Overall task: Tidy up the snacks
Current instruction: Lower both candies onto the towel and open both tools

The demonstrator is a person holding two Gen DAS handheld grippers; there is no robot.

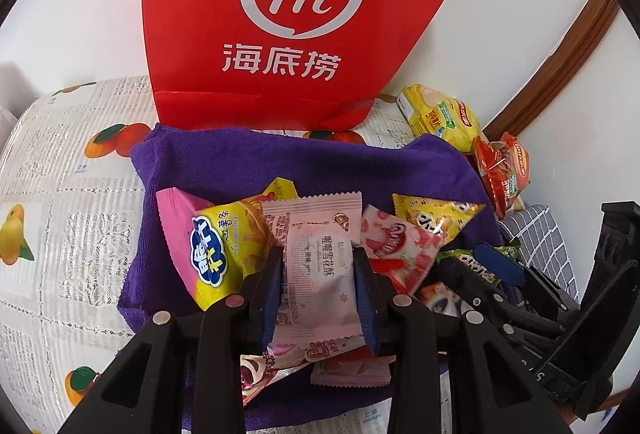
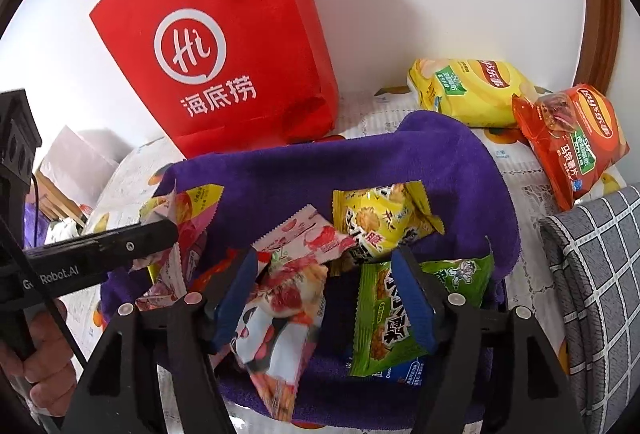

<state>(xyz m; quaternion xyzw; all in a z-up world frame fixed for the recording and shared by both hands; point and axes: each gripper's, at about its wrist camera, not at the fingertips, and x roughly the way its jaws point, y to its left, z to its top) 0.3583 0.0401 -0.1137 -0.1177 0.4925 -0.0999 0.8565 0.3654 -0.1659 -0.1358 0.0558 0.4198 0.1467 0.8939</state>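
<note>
Left hand-held gripper [image 1: 318,288] clenched on pale pink snack packet [image 1: 320,254], centre frame, over purple towel [image 1: 248,161]. Right hand-held gripper [image 2: 326,298] released, jaws straddling loose packets lower centre. Risk: slick wrapper slips from pads when lifted; neighbours snag and drag along

Right gripper [image 2: 324,298] open over snack packets [image 2: 280,298] on purple towel [image 2: 320,173]; red bag [image 2: 224,45] behind.

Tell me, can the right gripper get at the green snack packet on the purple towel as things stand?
Probably yes: the right gripper has open jaws, and the green snack packet lies uncovered just beneath them on the purple towel.
</note>
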